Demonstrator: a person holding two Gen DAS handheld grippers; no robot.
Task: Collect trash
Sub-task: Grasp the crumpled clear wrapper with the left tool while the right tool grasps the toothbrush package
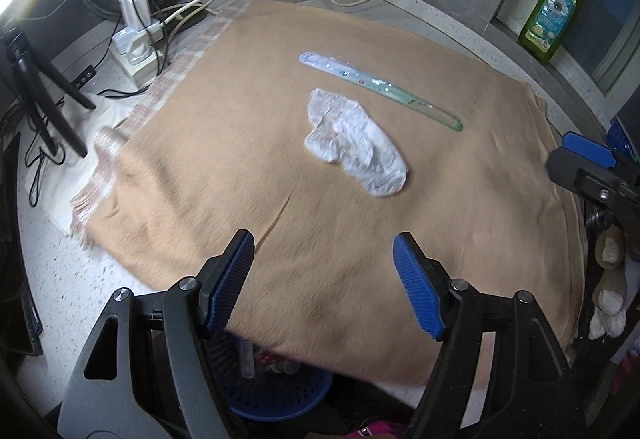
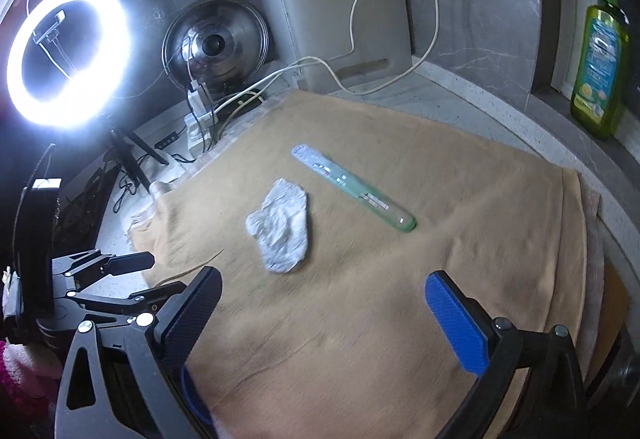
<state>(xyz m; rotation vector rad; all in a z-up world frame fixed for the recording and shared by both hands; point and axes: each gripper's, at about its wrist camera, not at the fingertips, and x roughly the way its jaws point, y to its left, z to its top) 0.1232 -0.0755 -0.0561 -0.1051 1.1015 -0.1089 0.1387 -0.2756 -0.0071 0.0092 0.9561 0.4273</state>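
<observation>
A crumpled white tissue (image 1: 356, 145) (image 2: 282, 227) lies in the middle of a tan cloth (image 1: 240, 143) (image 2: 360, 319). Just behind it lies a long clear green-tinted plastic wrapper (image 1: 376, 87) (image 2: 352, 187). My left gripper (image 1: 324, 263) hangs open over the cloth's near part, nothing between its blue pads. My right gripper (image 2: 324, 303) is wide open and empty too, short of the tissue. In the left wrist view the right gripper (image 1: 588, 163) shows at the right edge; in the right wrist view the left gripper (image 2: 124, 275) shows at the left.
A blue perforated basket (image 1: 276, 395) with some items in it sits below the cloth's near edge. A power strip with chargers and cables (image 1: 136, 39), a metal lid (image 2: 216, 43), a ring light (image 2: 68, 55) and a green soap bottle (image 1: 550, 23) (image 2: 600, 75) surround the cloth.
</observation>
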